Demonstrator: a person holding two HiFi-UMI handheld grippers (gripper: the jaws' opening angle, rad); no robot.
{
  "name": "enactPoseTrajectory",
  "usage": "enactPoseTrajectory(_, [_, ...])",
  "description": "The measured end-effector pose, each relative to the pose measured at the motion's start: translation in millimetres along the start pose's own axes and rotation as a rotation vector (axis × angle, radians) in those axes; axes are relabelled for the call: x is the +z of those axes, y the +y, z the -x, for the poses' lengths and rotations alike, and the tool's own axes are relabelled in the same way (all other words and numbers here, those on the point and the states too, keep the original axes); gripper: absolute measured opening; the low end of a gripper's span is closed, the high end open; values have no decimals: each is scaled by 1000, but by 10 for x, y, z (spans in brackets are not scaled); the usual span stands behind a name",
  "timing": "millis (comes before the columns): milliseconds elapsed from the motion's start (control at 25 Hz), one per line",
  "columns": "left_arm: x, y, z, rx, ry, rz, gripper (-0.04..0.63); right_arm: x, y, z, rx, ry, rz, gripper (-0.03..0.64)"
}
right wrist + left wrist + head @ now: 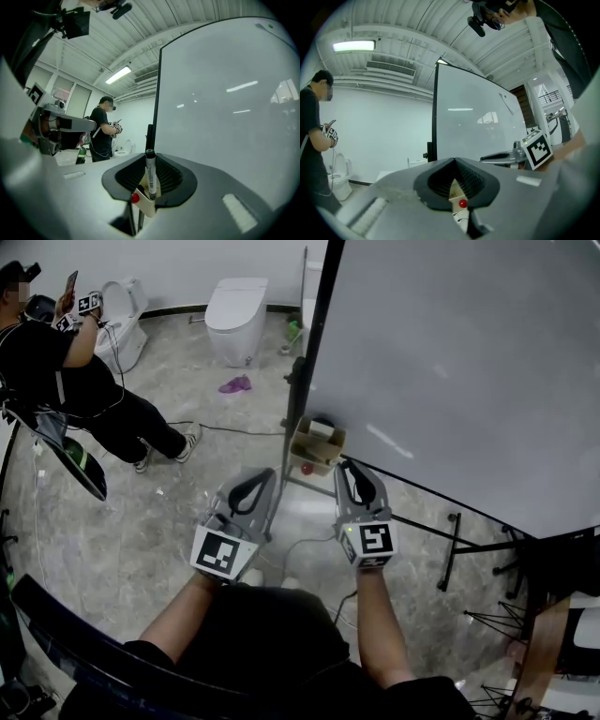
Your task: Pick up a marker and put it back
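Landmark: the small beige holder box (317, 444), fixed at the lower corner of the whiteboard (450, 362). A red knob (307, 468) sits on its near side.
Marker: the marker (150, 173) stands upright, black cap on top, directly over the box. Its lower end sits at or just inside the box mouth, though how deep it goes cannot be told. The head view does not pick it out behind the gripper.
Right claw: the right claw (150, 187) is level and pointing at the box, with its ribbed pads clamped on the marker's white barrel below the cap.
Left claw: the left claw (457, 187) is just left of the box and a little back from it. Its jaws are slightly apart with nothing between them, and only the box and the red knob show through the gap.
Step in hand: this is judged to be the put-back half of the task. The marker is in the grip and lined up with the box, but not released.
Next move: the marker should be lowered straight down until it bottoms in the box. The pads then part and the claw backs away level from the box, so the cap is not dragged along.
Care: the box looks light and narrow, so a tilted barrel could catch its rim or tip out again once freed.
Left claw's part: it appears to have no role and need only stay clear of the box.
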State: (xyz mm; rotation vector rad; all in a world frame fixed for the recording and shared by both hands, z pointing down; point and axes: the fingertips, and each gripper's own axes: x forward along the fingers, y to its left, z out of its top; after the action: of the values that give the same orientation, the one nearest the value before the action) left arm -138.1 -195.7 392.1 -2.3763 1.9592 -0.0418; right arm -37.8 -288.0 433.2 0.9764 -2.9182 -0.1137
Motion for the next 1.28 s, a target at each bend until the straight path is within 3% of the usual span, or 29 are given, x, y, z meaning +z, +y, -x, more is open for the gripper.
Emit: enactPoseTrajectory(1280, [-62, 209, 83, 72, 26, -14, 3, -623, -86, -271, -3, 102, -47, 75])
